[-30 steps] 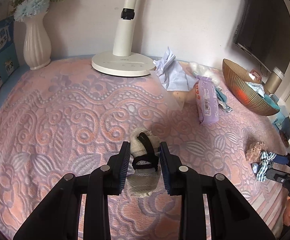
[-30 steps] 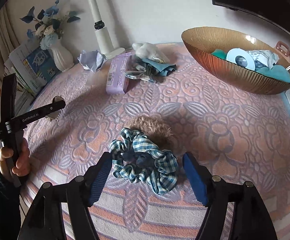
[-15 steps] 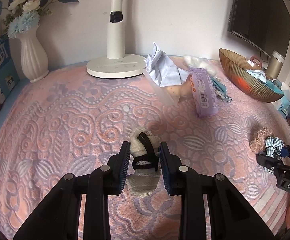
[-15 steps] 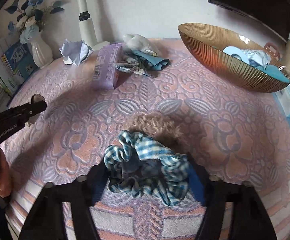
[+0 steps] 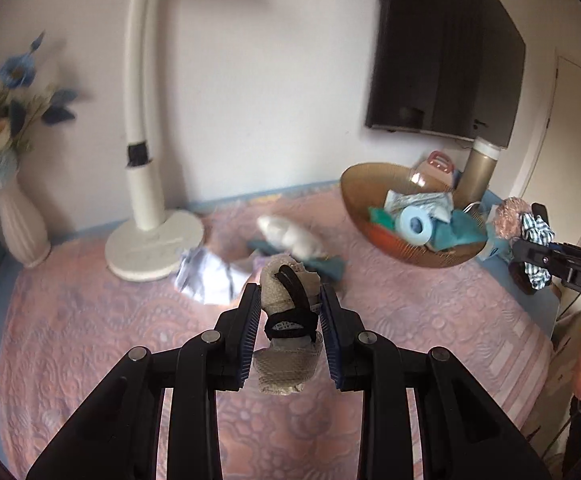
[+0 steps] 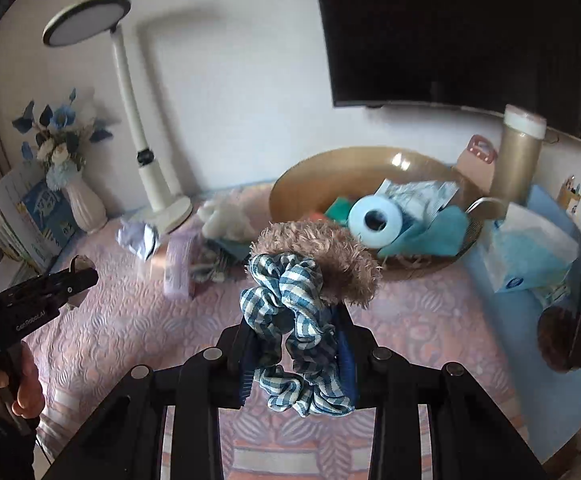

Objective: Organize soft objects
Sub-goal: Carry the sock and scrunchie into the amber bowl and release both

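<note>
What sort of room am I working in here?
Probably a bedroom or living room at home: a wall-mounted TV, a desk lamp and a vase of flowers around a pink patterned tablecloth.

The tablecloth (image 5: pixel 90 344) is matt pink cloth with a raised, embossed pattern. The left gripper (image 5: pixel 288 320) is matt black plastic with ribbed blue pads (image 5: pixel 250 320) and dull metal screws; it clamps a beige knitted roll (image 5: pixel 282 308) bound by a black elastic strap. The right gripper (image 6: pixel 296 352) pinches a blue checked cotton scrunchie (image 6: pixel 290 320) and a fuzzy brown plush scrunchie (image 6: pixel 330 256). The bowl (image 6: pixel 310 184) looks glossy, ribbed amber glass. The lamp (image 5: pixel 146 184) is smooth white plastic, the vase (image 6: pixel 84 208) glazed white ceramic.
</note>
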Demonstrator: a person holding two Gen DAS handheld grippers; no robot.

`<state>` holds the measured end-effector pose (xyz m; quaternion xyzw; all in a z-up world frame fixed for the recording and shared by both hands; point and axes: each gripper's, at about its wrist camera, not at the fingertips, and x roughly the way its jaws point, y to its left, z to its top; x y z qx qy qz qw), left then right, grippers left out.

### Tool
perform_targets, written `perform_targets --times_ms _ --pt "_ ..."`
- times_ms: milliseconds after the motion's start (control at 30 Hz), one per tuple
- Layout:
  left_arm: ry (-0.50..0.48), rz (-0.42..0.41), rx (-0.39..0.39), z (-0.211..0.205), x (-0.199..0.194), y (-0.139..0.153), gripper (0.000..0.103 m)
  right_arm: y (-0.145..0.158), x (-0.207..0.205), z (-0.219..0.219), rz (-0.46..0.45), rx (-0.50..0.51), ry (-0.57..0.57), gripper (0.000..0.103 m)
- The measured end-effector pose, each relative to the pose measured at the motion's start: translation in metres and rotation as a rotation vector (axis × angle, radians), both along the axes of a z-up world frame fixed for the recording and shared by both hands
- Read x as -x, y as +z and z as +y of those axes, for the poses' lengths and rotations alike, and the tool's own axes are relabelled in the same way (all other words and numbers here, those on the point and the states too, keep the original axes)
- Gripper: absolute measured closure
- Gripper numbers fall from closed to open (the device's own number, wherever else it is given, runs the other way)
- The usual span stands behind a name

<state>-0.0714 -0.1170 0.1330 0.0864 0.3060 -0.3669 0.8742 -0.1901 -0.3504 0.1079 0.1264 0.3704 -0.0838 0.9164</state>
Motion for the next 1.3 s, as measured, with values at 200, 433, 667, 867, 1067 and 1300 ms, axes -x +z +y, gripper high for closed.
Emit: perform_targets --times_ms 200,433,667,867,1067,1300 --pt "-0.112 0.014 0.070 -0.079 -0.014 0.047 0.077 0.051 -0.013 -0.053 -0.073 0.045 -0.100 0.070" --pt "-0.167 0.023 0.078 -0.153 -0.026 0.070 0.077 0.073 -0.049 -0.101 -0.071 0.018 -0.140 0.069" --pt "-0.157 0.032 0.067 -0.193 -0.033 0.064 0.076 0.064 -0.085 -0.116 -0.034 0.029 -0.137 0.069" --pt "-0.167 0.113 0.034 -0.213 -0.043 0.041 0.044 0.040 -0.103 -0.124 0.032 -0.033 -0.118 0.041" --pt "-0.159 0.155 0.031 -0.198 -0.042 0.030 0.025 0.032 -0.092 -0.132 0.069 -0.061 -0.118 0.041" --pt "-0.134 0.120 0.058 -0.155 -0.034 0.053 0.025 0.049 -0.070 -0.120 0.034 -0.101 -0.115 0.041"
